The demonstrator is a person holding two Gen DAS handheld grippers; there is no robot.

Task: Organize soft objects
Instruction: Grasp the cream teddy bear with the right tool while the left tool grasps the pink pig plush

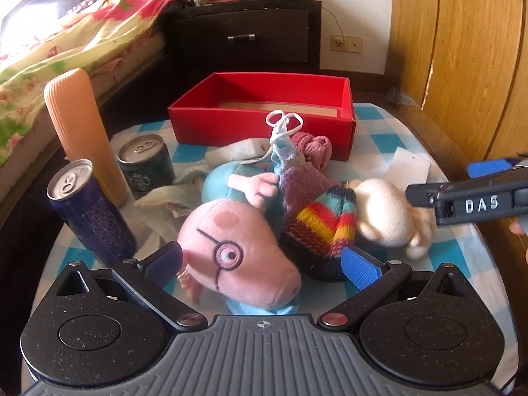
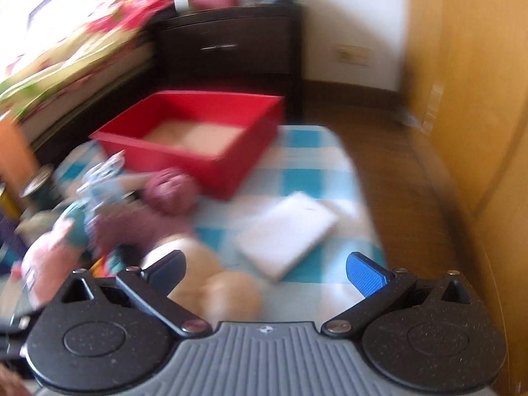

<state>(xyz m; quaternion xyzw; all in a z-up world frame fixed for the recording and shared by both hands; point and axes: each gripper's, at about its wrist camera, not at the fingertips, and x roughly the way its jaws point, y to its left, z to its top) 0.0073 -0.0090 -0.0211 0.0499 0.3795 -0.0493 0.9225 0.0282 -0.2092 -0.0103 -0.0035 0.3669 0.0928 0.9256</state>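
Observation:
A pile of soft things lies on the checked cloth: a pink pig plush point(image 1: 241, 257) in a blue top, a striped knit sock point(image 1: 320, 231), a cream plush point(image 1: 389, 214), a pink sock ball point(image 1: 313, 148), a blue face mask point(image 1: 283, 145) and a grey cloth point(image 1: 184, 178). My left gripper point(image 1: 264, 264) is open with the pig's head between its fingers. My right gripper point(image 2: 267, 274) is open just above the cream plush point(image 2: 224, 287); it also shows in the left wrist view point(image 1: 439, 194). An empty red box point(image 1: 264, 112) stands behind the pile; it is blurred in the right wrist view point(image 2: 198, 132).
Two drink cans point(image 1: 89, 208) point(image 1: 145, 165) and a tall ribbed orange cylinder point(image 1: 82, 132) stand at the left. A white flat pad point(image 2: 287, 231) lies on the cloth to the right. A bed, a dark nightstand point(image 1: 244, 33) and a wooden wardrobe point(image 1: 462, 49) surround the table.

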